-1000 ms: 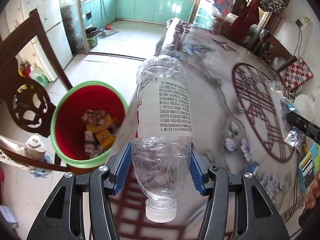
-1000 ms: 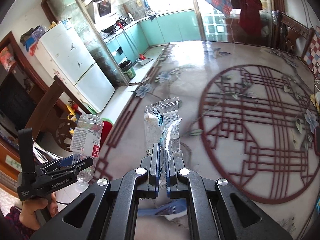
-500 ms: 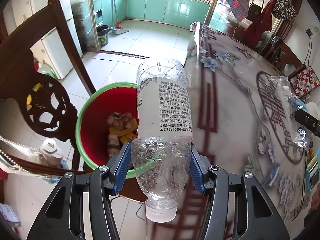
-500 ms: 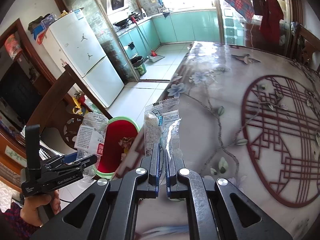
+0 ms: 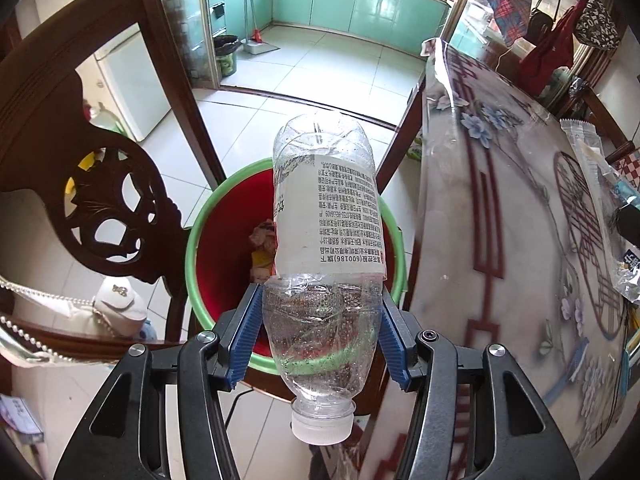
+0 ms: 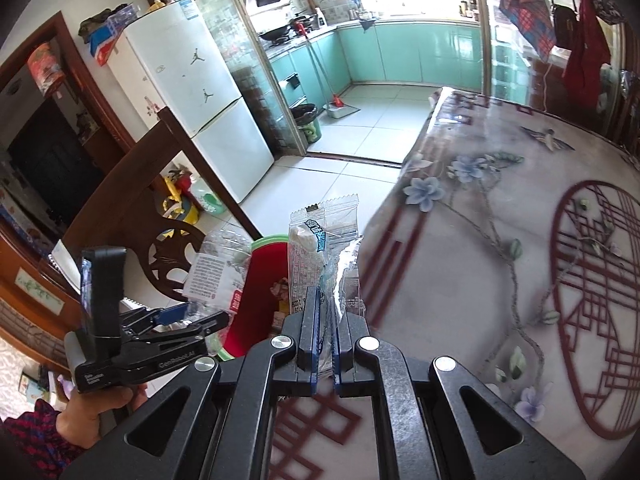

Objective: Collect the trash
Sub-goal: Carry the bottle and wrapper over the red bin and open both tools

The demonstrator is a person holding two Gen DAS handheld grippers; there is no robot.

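A clear empty plastic bottle (image 5: 328,216) with a white label and cap is held upside down, my left gripper (image 5: 320,304) shut on its body. It hangs above a red bin with a green rim (image 5: 192,240) that stands on the floor beside the table and holds scraps of trash. My right gripper (image 6: 326,312) is shut on a clear snack wrapper (image 6: 320,232) that sticks up from its pads, over the table's edge near the bin (image 6: 260,280). From the right wrist, the left gripper (image 6: 188,320) and bottle (image 6: 212,268) show at lower left, held by a hand.
A dark carved wooden chair (image 5: 100,184) stands left of the bin, with a white bag (image 5: 116,300) on it. The table (image 5: 480,220), under a flowered cover, fills the right side. A white fridge (image 6: 200,120) and tiled kitchen floor lie beyond.
Both grippers have moved left off the table toward the bin. The bottle now hangs over the bin's mouth, and the wrapper has reached the table's edge. Both grips are unchanged.
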